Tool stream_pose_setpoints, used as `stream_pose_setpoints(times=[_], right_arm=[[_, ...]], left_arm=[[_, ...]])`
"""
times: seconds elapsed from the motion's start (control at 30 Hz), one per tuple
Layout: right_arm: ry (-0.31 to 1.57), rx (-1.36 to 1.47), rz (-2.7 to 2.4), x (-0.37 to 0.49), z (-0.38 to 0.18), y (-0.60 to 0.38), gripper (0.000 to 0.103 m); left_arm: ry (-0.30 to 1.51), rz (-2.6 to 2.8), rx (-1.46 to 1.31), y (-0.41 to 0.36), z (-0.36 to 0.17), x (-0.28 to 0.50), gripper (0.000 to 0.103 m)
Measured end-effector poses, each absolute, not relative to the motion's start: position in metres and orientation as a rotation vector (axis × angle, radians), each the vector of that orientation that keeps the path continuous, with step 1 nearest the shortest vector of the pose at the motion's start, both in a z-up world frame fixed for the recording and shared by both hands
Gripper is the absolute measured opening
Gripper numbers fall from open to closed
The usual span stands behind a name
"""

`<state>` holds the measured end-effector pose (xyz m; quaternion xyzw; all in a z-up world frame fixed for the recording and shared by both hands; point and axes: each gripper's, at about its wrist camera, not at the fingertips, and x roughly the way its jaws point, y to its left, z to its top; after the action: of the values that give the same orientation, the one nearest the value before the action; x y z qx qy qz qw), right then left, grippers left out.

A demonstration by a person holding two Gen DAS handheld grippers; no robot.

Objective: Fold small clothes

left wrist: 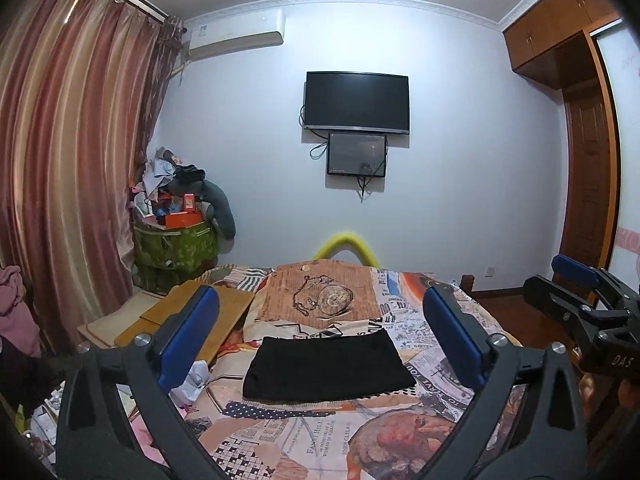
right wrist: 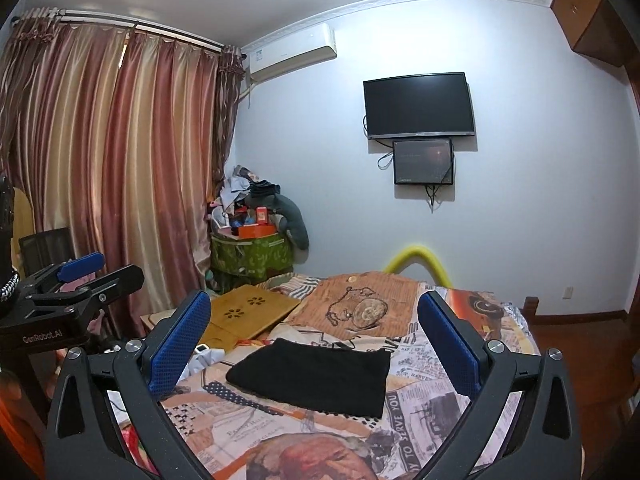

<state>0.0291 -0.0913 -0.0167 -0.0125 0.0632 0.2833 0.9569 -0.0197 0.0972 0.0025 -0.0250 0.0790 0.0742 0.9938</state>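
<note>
A small black garment (left wrist: 328, 368) lies folded flat into a rectangle on the patterned bedspread (left wrist: 360, 436). It also shows in the right wrist view (right wrist: 316, 376). My left gripper (left wrist: 320, 320) is open and empty, raised above the bed with the garment between and below its blue pads (left wrist: 188, 336). My right gripper (right wrist: 312, 320) is open and empty too, held above the garment. The right gripper shows at the right edge of the left wrist view (left wrist: 580, 292). The left gripper shows at the left edge of the right wrist view (right wrist: 76, 280).
A wooden lap desk (right wrist: 244, 312) lies on the bed's left side, with a white item (right wrist: 204, 356) beside it. A green bin piled with clutter (right wrist: 252, 256) stands by the curtain (right wrist: 120, 180). A yellow foam tube (right wrist: 424, 260) sits at the bed's far end.
</note>
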Motion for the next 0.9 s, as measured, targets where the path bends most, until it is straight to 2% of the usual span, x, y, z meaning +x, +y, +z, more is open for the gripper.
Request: stream_pose_setpoints(times=[0.9], right_arm=[[0.147,-0.009,0.568,0.027,-0.0189,-0.0966,0.103]], left_arm=[[0.179,0.121,-0.03,0.0999,-0.0043,-0.0124,0.103]])
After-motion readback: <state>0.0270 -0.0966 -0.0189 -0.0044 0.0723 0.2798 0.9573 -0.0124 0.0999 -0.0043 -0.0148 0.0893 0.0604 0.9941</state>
